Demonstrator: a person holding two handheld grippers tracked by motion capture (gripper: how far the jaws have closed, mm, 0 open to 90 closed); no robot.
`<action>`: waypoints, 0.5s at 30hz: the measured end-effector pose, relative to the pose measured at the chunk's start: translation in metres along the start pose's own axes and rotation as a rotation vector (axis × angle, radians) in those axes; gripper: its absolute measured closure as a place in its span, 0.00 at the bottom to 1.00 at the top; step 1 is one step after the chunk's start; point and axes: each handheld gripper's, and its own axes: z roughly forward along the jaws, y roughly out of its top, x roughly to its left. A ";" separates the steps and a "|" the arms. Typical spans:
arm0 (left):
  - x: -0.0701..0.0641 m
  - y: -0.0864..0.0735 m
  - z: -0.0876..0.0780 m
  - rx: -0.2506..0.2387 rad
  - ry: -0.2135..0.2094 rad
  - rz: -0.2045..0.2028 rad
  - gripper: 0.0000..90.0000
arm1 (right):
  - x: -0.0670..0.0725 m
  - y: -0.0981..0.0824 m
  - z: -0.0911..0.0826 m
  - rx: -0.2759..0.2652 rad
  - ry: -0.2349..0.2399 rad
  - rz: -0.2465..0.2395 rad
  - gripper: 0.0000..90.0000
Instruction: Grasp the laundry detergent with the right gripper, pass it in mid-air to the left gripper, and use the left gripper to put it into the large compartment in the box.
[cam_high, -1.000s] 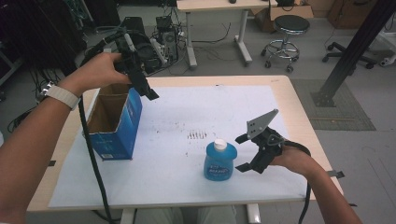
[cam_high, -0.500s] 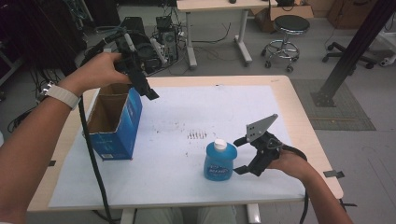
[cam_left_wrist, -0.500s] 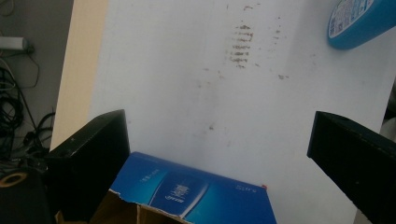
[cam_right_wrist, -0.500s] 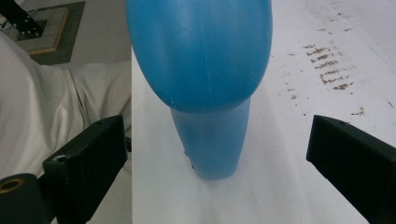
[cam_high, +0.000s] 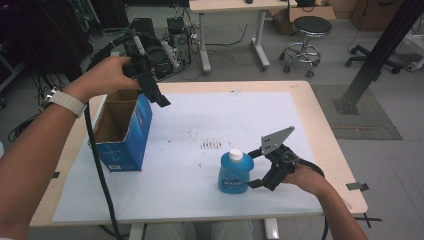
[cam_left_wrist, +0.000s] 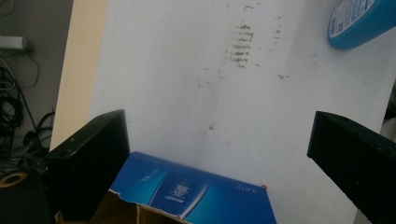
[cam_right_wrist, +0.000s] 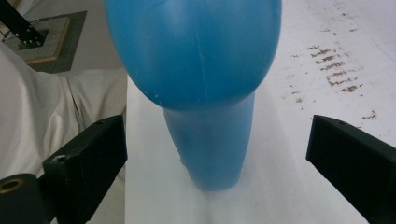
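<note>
A white sheet (cam_high: 200, 125) is spread over the wooden worktop (cam_high: 325, 135), and brown smudge marks (cam_high: 211, 145) are seen near its middle. Beyond the worktop, a round stool on castors (cam_high: 311, 30), a second desk (cam_high: 235, 7) and tangled cables (cam_high: 225, 40) are seen on the grey floor.

Both grippers' jaws wide apart

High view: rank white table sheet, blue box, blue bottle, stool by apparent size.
1. white table sheet
2. blue box
3/4. blue bottle and stool look alike; the stool stands farther back, so unranked.
</note>
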 end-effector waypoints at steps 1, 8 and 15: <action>0.000 0.000 0.000 -0.001 0.000 0.000 0.07 | 0.000 0.000 0.000 -0.002 -0.001 0.000 0.06; 0.000 0.001 0.001 0.000 -0.002 -0.001 0.07 | -0.001 0.000 0.004 -0.023 -0.003 -0.004 0.06; 0.001 0.001 0.002 0.001 -0.002 0.000 0.07 | -0.001 -0.003 0.010 -0.040 -0.001 0.002 0.06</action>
